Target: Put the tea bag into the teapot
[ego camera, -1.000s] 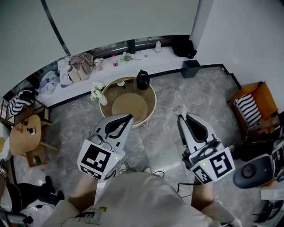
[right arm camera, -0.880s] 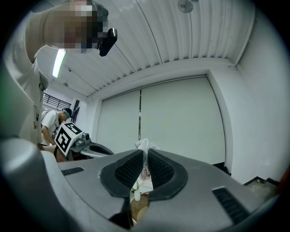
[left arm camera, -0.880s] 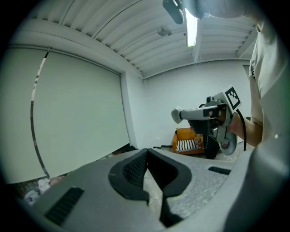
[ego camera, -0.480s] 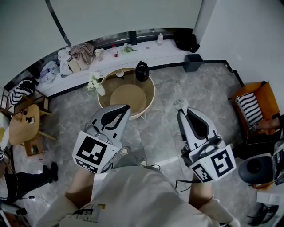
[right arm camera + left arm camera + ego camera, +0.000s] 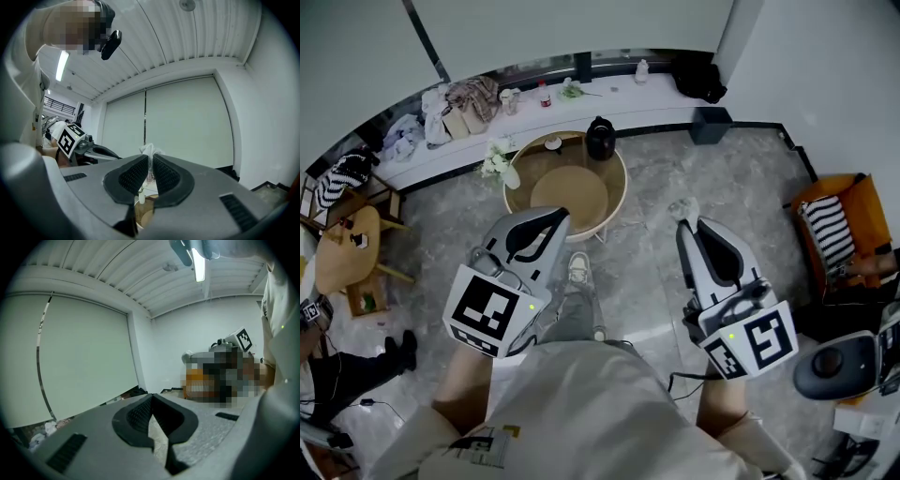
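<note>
Notebook, remote station. The grey marbled floor is running up to a white ledge along the far wall.

Reading left to right:
- A small wooden side table is sitting at the far left.
- The round low desk is standing ahead, well apart from both grippers. It is carrying white flowers at its left rim and the black teapot at its far rim.
- An orange chair is sitting at the far right.

Left gripper: its jaws are resting together with nothing between them.
Right gripper: its jaws are pinching the tea bag, a white crumpled tuft poking out past the tips.

Risks I am noting:
- The bag is being held only at the very tips, so a quick swing could shake it loose onto the floor.
- I cannot tell whether the teapot's lid is on. If it is, the bag is going to land on the lid unless the free left gripper lifts it first.
- The pot is standing close to the desk's far rim, so a clumsy nudge could push it off.

Pose: both hands are reaching forward at about waist height, with the marker cubes toward the body. The left gripper is angling slightly inward and a little down. The right gripper is pointing roughly level at the desk.
</note>
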A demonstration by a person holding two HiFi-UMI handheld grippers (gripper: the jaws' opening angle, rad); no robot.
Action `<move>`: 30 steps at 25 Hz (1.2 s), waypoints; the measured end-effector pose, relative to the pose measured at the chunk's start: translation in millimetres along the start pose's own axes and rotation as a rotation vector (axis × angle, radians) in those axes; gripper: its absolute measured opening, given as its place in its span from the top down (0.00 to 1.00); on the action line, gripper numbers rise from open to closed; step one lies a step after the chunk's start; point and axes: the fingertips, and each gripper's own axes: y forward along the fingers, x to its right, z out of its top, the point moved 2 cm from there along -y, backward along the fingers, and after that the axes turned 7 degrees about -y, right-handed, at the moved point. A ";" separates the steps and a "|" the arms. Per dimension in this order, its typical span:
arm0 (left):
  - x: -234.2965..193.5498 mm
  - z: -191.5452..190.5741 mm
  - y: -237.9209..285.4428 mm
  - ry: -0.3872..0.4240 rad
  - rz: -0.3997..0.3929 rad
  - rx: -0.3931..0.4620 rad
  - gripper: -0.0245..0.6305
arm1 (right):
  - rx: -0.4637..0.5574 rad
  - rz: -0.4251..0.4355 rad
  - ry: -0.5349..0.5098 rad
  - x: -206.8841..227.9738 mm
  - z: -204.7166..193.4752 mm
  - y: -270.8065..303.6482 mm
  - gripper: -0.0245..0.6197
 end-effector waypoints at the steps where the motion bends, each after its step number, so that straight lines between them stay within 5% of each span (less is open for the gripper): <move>1: -1.4 -0.4 2.5 -0.003 0.000 0.001 0.95 | -0.003 0.003 0.000 0.9 -2.0 2.3 0.91; 16: -46.5 -10.8 67.0 -0.017 -0.007 -0.004 0.95 | -0.042 0.031 0.002 38.0 -33.4 64.5 0.91; 30: -146.2 -11.8 158.9 -0.031 -0.064 -0.077 0.95 | -0.104 0.032 0.017 93.2 -57.0 195.8 0.91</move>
